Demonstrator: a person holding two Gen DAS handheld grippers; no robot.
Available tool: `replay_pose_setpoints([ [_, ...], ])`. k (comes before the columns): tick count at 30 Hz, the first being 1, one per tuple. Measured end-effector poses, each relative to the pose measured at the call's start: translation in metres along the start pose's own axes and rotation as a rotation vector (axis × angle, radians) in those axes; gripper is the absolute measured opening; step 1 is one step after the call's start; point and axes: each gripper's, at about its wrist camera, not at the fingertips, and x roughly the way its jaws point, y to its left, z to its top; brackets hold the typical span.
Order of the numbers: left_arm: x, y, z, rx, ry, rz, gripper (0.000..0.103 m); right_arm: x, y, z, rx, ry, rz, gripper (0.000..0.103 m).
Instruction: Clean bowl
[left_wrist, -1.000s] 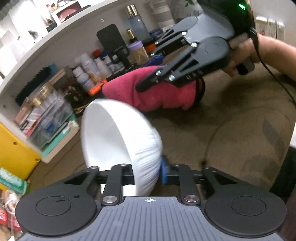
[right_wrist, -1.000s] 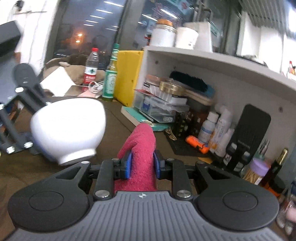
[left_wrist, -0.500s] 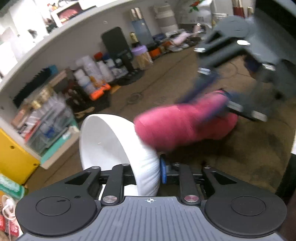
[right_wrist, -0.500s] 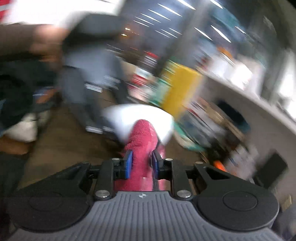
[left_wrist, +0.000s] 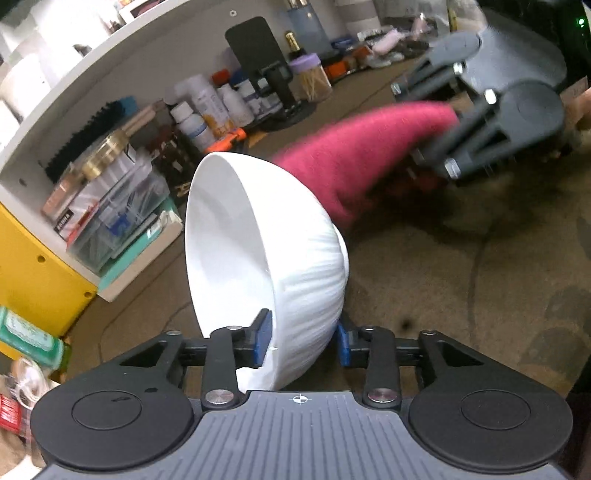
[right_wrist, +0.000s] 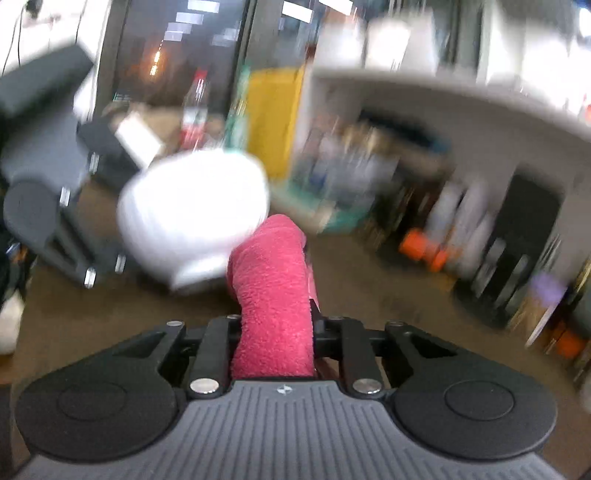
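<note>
My left gripper (left_wrist: 301, 338) is shut on the rim of a white ribbed bowl (left_wrist: 280, 258), held tilted on its side with the opening facing left. My right gripper (right_wrist: 275, 325) is shut on a rolled pink cloth (right_wrist: 273, 295). In the left wrist view the cloth (left_wrist: 354, 155) reaches from the right gripper (left_wrist: 436, 155) to the bowl's outer back side, its tip at or behind the bowl. In the blurred right wrist view the bowl (right_wrist: 192, 214) is just ahead and left of the cloth tip.
A white shelf (left_wrist: 122, 48) at the left holds bottles (left_wrist: 199, 114), plastic boxes (left_wrist: 110, 206) and a black phone stand (left_wrist: 258, 55). A yellow cabinet (left_wrist: 33, 277) stands at far left. The brown table surface (left_wrist: 461, 277) spreads below.
The right gripper swung the pink cloth up and back to the right, from beside the bowl's front to its outer back side. The bowl stays in my left gripper, tilted a little more.
</note>
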Motion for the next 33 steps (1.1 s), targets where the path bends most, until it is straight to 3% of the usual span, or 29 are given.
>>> replay_pose_setpoints([
  [4, 0.001, 0.005, 0.000, -0.019, 0.016, -0.047, 0.021, 0.012, 0.012, 0.022, -0.163, 0.019, -0.031, 0.020],
  [9, 0.002, 0.022, 0.002, -0.085, 0.011, -0.078, 0.022, -0.016, 0.063, 0.007, -0.406, 0.019, 0.074, 0.020],
  [12, 0.006, 0.027, 0.006, -0.099, 0.007, -0.086, 0.021, -0.053, 0.098, -0.004, -0.467, 0.003, 0.179, 0.020],
  [14, 0.008, 0.026, 0.009, -0.094, 0.010, -0.080, 0.021, -0.066, 0.110, -0.005, -0.476, -0.001, 0.185, 0.020],
  [16, 0.009, 0.026, 0.011, -0.091, 0.013, -0.079, 0.021, -0.062, 0.104, 0.000, -0.438, 0.004, 0.156, 0.020],
  [19, 0.011, 0.026, 0.011, -0.084, 0.019, -0.074, 0.021, -0.032, 0.060, 0.017, -0.271, 0.002, 0.057, 0.020],
  [22, 0.011, 0.028, 0.015, -0.070, 0.009, -0.050, 0.032, -0.007, 0.022, 0.027, -0.104, -0.014, 0.003, 0.020],
  [26, 0.003, 0.036, 0.017, -0.060, -0.047, 0.038, 0.081, 0.021, -0.018, 0.023, 0.075, -0.041, -0.066, 0.020],
  [29, 0.006, 0.039, 0.016, -0.045, -0.051, 0.050, 0.076, 0.028, -0.032, 0.006, 0.143, -0.031, -0.073, 0.020],
  [33, 0.019, 0.040, 0.017, -0.049, -0.035, 0.069, 0.044, 0.027, -0.036, -0.002, 0.132, -0.026, -0.087, 0.020],
])
